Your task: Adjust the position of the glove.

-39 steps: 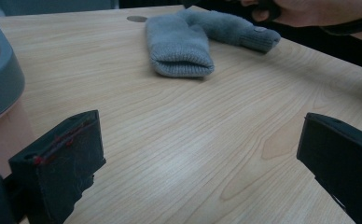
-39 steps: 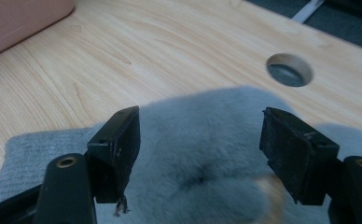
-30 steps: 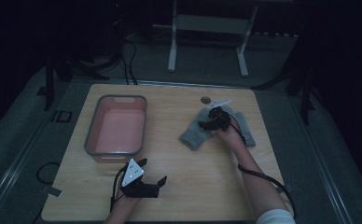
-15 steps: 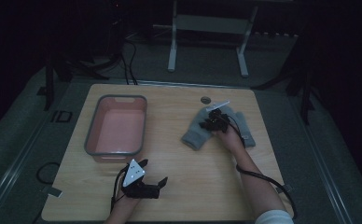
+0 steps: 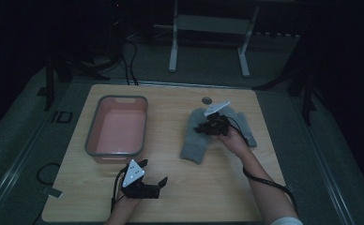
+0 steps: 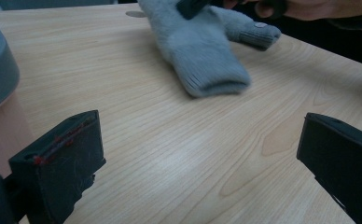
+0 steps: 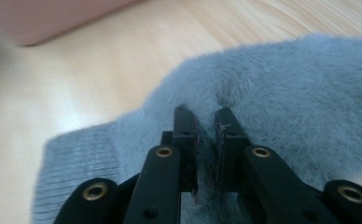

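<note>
step in hand, judged: grasping. right gripper (image 5: 213,125) jaws nearly closed, pinching a fold of the grey mitten (image 5: 197,140) at table 3 o'clock. left gripper (image 5: 145,185) idle, jaws wide, at 6 o'clock. next move likely needs a secure pinch before lifting toward the pink tub (image 5: 92,136) at 9 o'clock.

Grey fuzzy mitten (image 5: 196,140) flat on wooden table, ribbed cuff toward the person, fabric pinched mid-body

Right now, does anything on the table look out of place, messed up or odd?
Nothing looks spilled or broken. The grey mitten lies crooked and its fabric is bunched into a ridge where the right gripper pinches it. The pink bin sits upright, and the left gripper rests open on the table.
</note>
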Available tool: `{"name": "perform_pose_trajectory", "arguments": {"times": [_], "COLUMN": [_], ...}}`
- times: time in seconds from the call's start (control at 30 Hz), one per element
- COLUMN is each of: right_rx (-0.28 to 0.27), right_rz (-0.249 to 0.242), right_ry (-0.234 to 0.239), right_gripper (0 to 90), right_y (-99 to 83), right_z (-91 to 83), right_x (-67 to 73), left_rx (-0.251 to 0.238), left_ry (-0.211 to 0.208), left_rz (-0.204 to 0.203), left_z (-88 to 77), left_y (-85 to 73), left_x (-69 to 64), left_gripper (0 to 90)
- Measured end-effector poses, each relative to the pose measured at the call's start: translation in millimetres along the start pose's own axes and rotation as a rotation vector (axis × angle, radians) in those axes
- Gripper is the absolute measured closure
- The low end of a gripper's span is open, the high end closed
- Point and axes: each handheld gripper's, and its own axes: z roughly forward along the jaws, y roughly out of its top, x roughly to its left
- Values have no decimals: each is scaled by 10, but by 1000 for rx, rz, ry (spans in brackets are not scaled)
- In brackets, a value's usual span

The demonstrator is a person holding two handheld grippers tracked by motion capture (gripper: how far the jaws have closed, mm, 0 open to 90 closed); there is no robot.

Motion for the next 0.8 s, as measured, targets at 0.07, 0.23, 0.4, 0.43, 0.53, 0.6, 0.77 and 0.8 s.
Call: {"name": "perform_pose_trajectory", "arguments": {"times": [0.07,0.23,0.4,0.43,0.53,0.6,0.77,0.8], "right_rx": [-18,-49,-42,-42,-6,9,75,81], "right_rz": [-26,-108,-109,-109,-66,-64,-29,-21], "right_ry": [53,124,161,161,178,172,155,158], "right_gripper": [820,819,819,819,819,817,685,642], "right_y": [51,135,70,70,-91,-123,-271,-297], "right_z": [-56,-160,-89,-89,54,85,270,307], "right_x": [119,413,515,515,433,412,282,263], "left_rx": [0,-4,-4,-4,-5,-4,0,-2], "left_ry": [2,3,4,4,2,1,-1,0], "left_rz": [2,1,1,1,2,1,5,2], "left_z": [-1,-4,-9,-9,-11,-6,-3,-4], "left_y": [1,2,2,2,1,0,0,0], "left_x": [-1,-6,-8,-8,-11,-8,-5,-7], "left_gripper": [9,9,9,9,9,9,9,9]}}
